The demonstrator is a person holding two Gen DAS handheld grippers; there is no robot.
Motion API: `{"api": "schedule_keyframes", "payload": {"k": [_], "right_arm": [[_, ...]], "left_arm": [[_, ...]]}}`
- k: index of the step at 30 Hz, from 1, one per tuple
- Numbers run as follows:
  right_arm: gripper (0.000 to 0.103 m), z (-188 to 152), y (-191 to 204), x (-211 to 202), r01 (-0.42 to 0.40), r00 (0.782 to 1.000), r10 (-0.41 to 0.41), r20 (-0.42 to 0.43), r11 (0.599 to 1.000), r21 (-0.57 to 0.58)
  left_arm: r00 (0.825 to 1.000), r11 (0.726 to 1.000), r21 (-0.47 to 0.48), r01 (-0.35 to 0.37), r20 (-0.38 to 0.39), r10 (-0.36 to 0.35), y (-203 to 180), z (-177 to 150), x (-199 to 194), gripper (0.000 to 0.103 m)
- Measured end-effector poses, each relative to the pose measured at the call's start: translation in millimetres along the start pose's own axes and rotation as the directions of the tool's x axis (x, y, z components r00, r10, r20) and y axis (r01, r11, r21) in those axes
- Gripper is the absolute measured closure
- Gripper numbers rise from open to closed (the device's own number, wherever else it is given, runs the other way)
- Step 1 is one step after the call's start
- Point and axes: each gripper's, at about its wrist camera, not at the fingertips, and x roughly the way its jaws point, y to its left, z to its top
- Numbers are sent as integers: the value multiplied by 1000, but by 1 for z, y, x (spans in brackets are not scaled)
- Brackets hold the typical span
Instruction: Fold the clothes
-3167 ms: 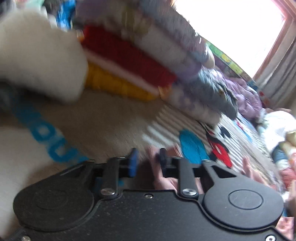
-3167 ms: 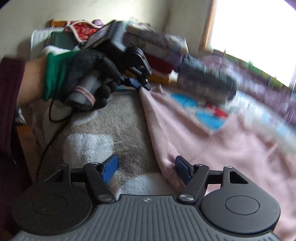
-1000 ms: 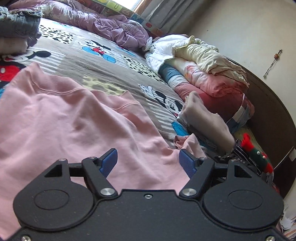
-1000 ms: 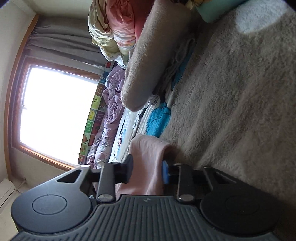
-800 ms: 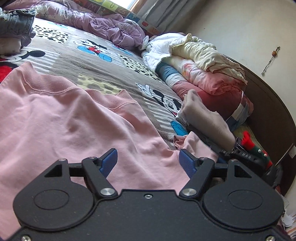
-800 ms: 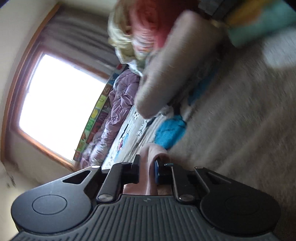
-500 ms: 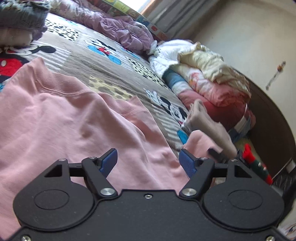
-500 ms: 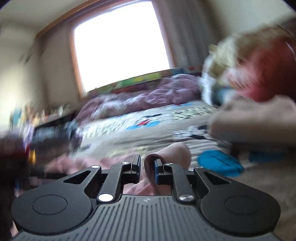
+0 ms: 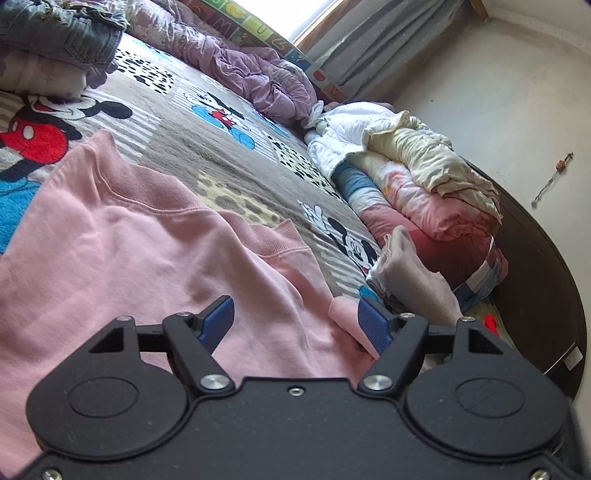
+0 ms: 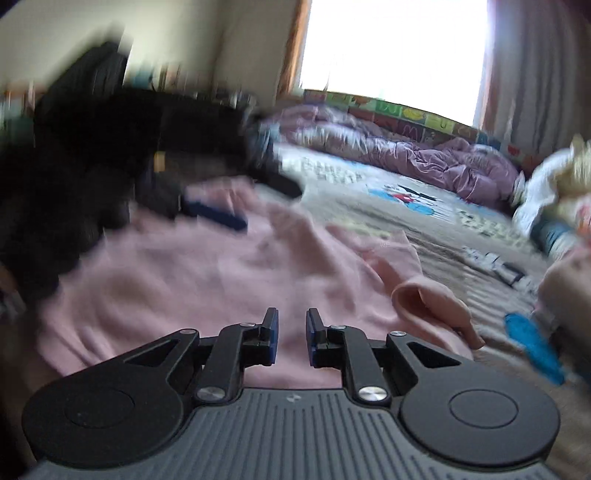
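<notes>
- Two grippers hover above the pink sweatshirt (image 9: 122,251) spread flat on the cartoon blanket (image 9: 229,162).
- Left gripper (image 9: 295,319): fingers spread wide, clasping nothing.
- Right gripper (image 10: 291,334): fingers narrowly parted, gap empty; rolled cuff (image 10: 432,299) at two o'clock.
- Bedding pile (image 9: 424,184) at one o'clock, farther off.

We note the sweatshirt (image 9: 122,251) is plain pale pink, its ribbed collar and cuffs included. The bed cover (image 9: 221,162) under it is grey-beige, with striped panels, black-and-white spotted panels, and cartoon mouse figures in red, black and blue. We see a crumpled lilac quilt (image 9: 236,62), a pile of bedding (image 9: 417,181) in white, cream, pink and dark red, and faded blue denim (image 9: 62,29). Both grippers are black with blue finger pads (image 9: 218,319). The curtain (image 9: 373,44) is grey.
</notes>
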Motion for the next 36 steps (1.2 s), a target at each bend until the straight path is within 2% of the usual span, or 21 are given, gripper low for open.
{"api": "schedule_keyframes", "payload": {"k": [3, 4, 5, 6, 7, 8, 10, 12, 13, 15, 21, 23, 27, 29, 30, 33, 36], "right_arm": [[74, 11, -30, -28, -73, 989, 45, 143, 978, 198], [67, 12, -44, -34, -90, 983, 39, 182, 956, 280], [63, 9, -63, -35, -93, 979, 13, 203, 917, 387], [56, 2, -82, -34, -91, 979, -15, 203, 859, 504], [53, -8, -102, -31, -88, 981, -38, 189, 782, 618], [50, -17, -121, -28, -84, 983, -60, 173, 689, 719], [44, -45, -153, -17, -112, 987, -48, 153, 475, 873], [43, -71, -171, -11, -163, 982, -46, 183, 285, 945], [43, -80, -176, -9, -185, 979, -45, 199, 218, 958], [41, -89, -184, -2, -212, 976, -20, 216, 136, 968], [43, -101, -189, 12, -259, 966, 7, 259, 12, 966], [44, -101, -190, 17, -258, 966, 18, 258, -3, 966], [50, -95, -194, 26, -220, 975, 27, 220, 22, 975], [55, -93, -193, 30, -201, 979, 28, 200, 41, 979], [62, -91, -192, 31, -189, 982, 29, 188, 52, 980], [73, -88, -189, 35, -140, 990, 28, 137, 101, 985], [76, -81, -186, 39, -98, 995, 19, 96, 157, 983]], "left_arm": [[1000, 1000, -10, 3, 7, -3, 3, 3, -2, 29], [1000, 1000, -11, 5, 8, -5, 3, 4, -3, 29], [1000, 1000, -10, 7, 7, -7, 3, 3, -3, 29], [1000, 1000, -8, 8, 7, -8, 2, 3, -3, 29], [1000, 1000, -4, 10, 5, -10, 1, 3, -3, 29], [1000, 1000, -2, 11, 3, -11, 1, 2, -2, 29], [1000, 1000, 1, 13, 0, -13, 0, 2, -2, 29], [1000, 1000, -1, 10, -1, -10, 1, 1, -1, 29], [1000, 1000, -3, 9, -2, -9, 2, 2, -1, 29], [1000, 1000, -8, 4, -2, -4, 4, 2, 0, 29], [1000, 1000, -9, -1, -10, 1, 4, 1, 3, 29], [1000, 1000, -7, -3, -14, 3, 5, 1, 4, 29], [1000, 1000, -7, -7, -19, 7, 5, 0, 5, 29], [1000, 1000, -7, -9, -23, 9, 6, 0, 6, 29], [1000, 1000, -8, -12, -24, 11, 7, 0, 7, 29], [999, 1000, -14, -17, -28, 16, 9, 0, 9, 29], [999, 1000, -18, -18, -32, 18, 11, 1, 10, 29]]}}
